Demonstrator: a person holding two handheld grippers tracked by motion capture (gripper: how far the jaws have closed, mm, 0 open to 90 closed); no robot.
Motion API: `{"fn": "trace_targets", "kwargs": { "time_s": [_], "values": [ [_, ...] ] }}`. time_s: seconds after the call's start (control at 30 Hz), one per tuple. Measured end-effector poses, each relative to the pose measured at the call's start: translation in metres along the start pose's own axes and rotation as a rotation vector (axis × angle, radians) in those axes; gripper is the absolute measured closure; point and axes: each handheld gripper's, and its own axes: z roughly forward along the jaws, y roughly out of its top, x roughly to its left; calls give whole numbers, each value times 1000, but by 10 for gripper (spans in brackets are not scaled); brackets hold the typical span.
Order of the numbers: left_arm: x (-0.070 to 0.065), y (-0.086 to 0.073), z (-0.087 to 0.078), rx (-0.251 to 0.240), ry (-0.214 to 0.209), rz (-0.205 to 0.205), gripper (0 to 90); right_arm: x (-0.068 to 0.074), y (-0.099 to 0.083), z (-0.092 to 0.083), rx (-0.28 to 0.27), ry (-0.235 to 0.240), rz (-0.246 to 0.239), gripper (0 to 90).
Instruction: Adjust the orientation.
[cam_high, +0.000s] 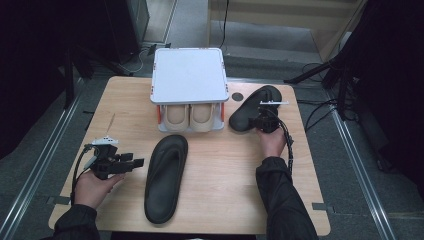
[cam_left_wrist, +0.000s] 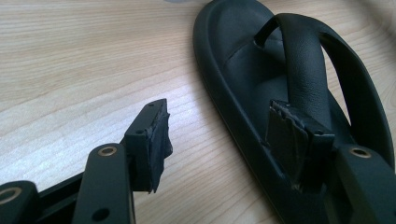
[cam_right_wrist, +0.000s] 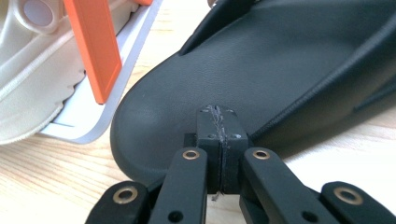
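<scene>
One black sandal (cam_high: 165, 177) lies lengthwise at the table's middle, strap up. My left gripper (cam_high: 135, 164) is at its left side, pointing at it with jaws open. In the left gripper view the sandal (cam_left_wrist: 243, 65) is close ahead, and the left gripper (cam_left_wrist: 224, 130) has one pad over bare wood and the other in front of the sandal's side. A second black sandal (cam_high: 250, 107) lies at the right of the rack. My right gripper (cam_high: 261, 122) is at its near end, shut. In the right gripper view the right gripper (cam_right_wrist: 218, 122) has its pads pressed together in front of the sandal's (cam_right_wrist: 280, 60) rounded edge.
A white shoe rack (cam_high: 189, 75) stands at the table's back middle with a pair of beige shoes (cam_high: 190, 116) on its lower shelf. Its orange post (cam_right_wrist: 95, 46) and a beige shoe (cam_right_wrist: 28, 84) sit just left of the right sandal. A small dark hole (cam_high: 238, 96) marks the tabletop.
</scene>
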Motion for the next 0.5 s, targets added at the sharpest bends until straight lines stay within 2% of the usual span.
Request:
{"fn": "trace_targets", "kwargs": {
  "time_s": [0.5],
  "values": [
    [-5, 9, 9, 22, -19, 28, 398, -13, -9, -14, 2, -16, 13, 900]
  ]
}}
